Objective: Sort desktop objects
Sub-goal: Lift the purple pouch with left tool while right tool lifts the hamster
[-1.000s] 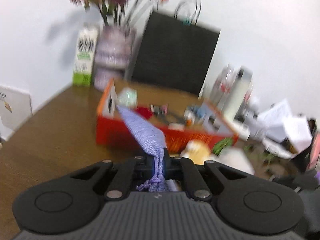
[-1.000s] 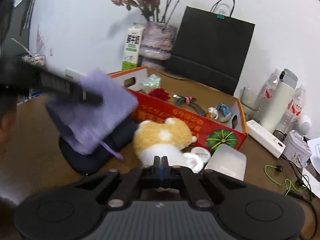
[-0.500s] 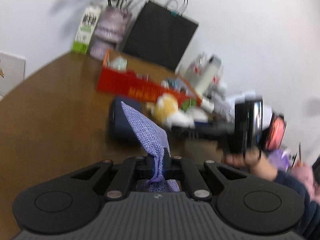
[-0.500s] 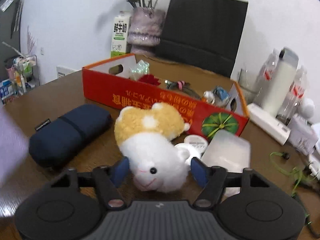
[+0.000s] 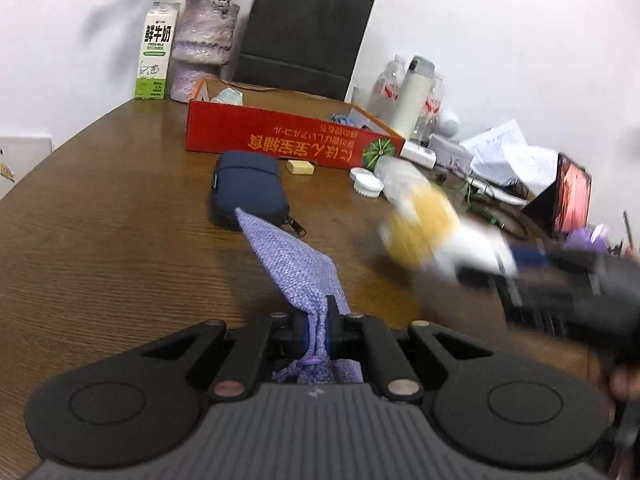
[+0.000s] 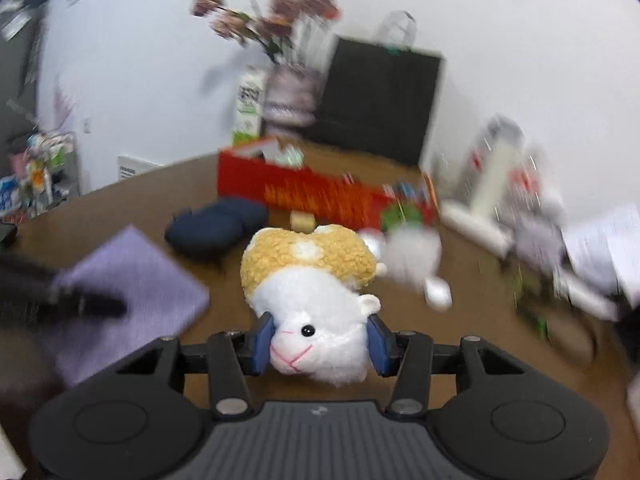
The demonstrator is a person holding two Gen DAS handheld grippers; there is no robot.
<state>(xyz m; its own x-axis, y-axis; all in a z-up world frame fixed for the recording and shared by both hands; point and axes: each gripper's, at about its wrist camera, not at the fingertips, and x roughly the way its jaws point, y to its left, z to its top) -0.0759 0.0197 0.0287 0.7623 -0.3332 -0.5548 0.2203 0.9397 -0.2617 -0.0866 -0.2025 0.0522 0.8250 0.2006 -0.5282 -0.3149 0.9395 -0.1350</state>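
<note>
My left gripper (image 5: 318, 332) is shut on a bunched corner of a purple knitted cloth (image 5: 292, 264), which sticks out forward above the table. In the right wrist view that cloth (image 6: 132, 276) shows blurred at the left. My right gripper (image 6: 318, 344) has a white and yellow plush toy (image 6: 312, 280) between its blue pads (image 6: 262, 338). Its jaws are closing and press on the toy's head. From the left wrist view the plush toy (image 5: 424, 220) is a blur above the table at the right. A navy zip pouch (image 5: 248, 188) lies before a red cardboard box (image 5: 288, 142).
A milk carton (image 5: 156, 50), a flower vase (image 5: 204, 44) and a black paper bag (image 5: 308, 36) stand behind the box. A beige block (image 5: 301, 167) and a white lid (image 5: 366, 186) lie near its front. Bottles (image 5: 412, 96) and papers (image 5: 508, 152) crowd the right.
The right gripper opened, closed on the plush toy's head and carried it off the table away from the box. The left gripper drew back from the box with the purple cloth.
</note>
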